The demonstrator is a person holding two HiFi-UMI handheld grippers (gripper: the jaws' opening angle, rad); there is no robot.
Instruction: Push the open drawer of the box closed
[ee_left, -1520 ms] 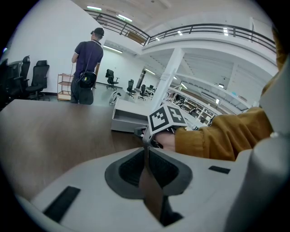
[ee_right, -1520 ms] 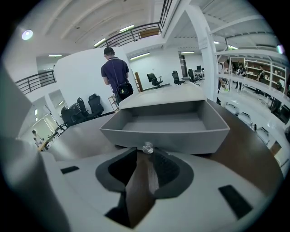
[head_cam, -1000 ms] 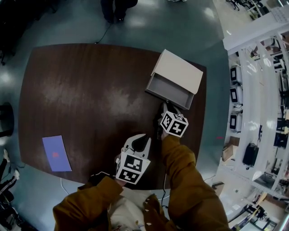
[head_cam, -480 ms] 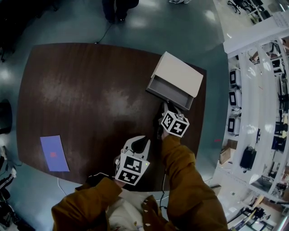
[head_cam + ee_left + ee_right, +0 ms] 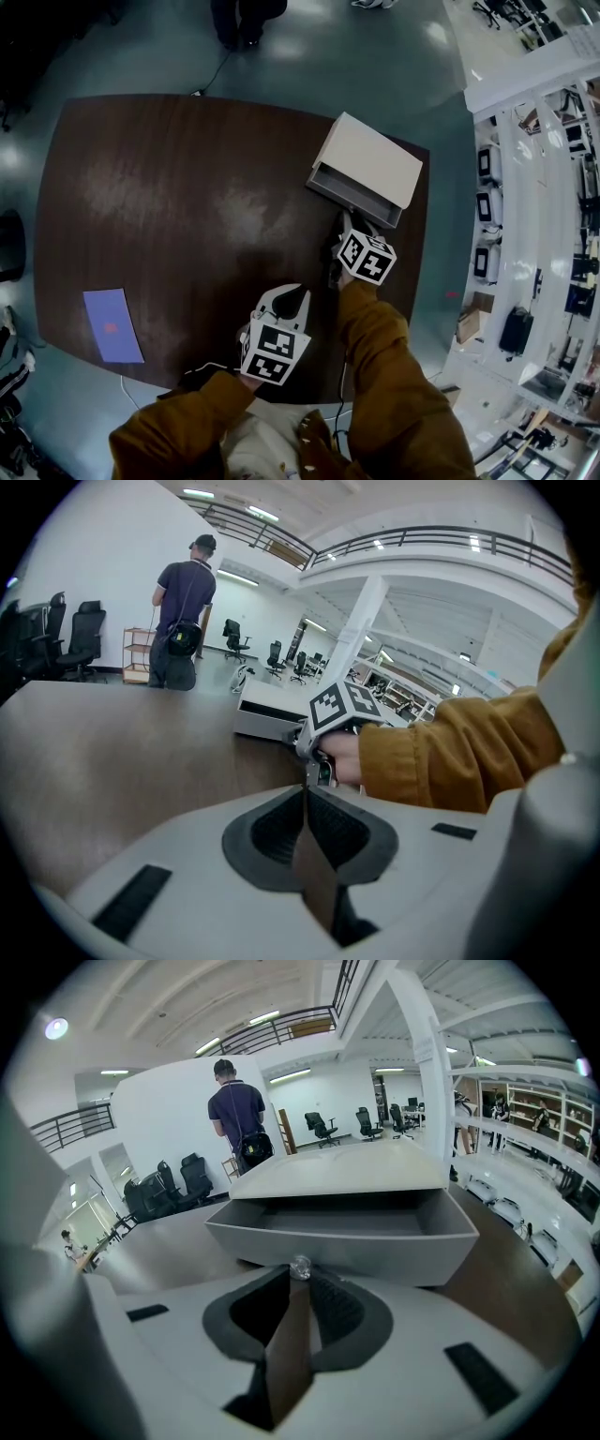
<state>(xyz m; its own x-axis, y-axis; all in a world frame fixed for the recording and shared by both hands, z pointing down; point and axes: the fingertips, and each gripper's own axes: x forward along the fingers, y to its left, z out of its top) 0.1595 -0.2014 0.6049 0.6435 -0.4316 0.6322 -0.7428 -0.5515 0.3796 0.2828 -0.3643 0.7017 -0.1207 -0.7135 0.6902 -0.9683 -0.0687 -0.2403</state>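
Note:
A white box (image 5: pixel 367 159) sits at the far right corner of the dark wooden table (image 5: pixel 187 206). Its grey drawer (image 5: pixel 352 194) sticks out a little toward me. My right gripper (image 5: pixel 345 218) is shut, its tips against the drawer front. In the right gripper view the small clear knob (image 5: pixel 300 1267) touches the tips of the gripper (image 5: pixel 298 1281), and the empty drawer (image 5: pixel 375 1241) fills the view under the box top (image 5: pixel 337 1171). My left gripper (image 5: pixel 300 286) hovers shut and empty near the table's front edge, behind the right one; the left gripper's (image 5: pixel 306 789) own view shows the box (image 5: pixel 267 719) ahead.
A purple sheet (image 5: pixel 112 324) lies at the table's near left corner. A person (image 5: pixel 239 1119) stands on the floor beyond the table's far edge. Shelving (image 5: pixel 534 187) runs along the right side of the room. A dark cable (image 5: pixel 202 367) lies at the near edge.
The drawer has slid further into the box, with the right gripper following it forward. The left gripper has stayed where it was.

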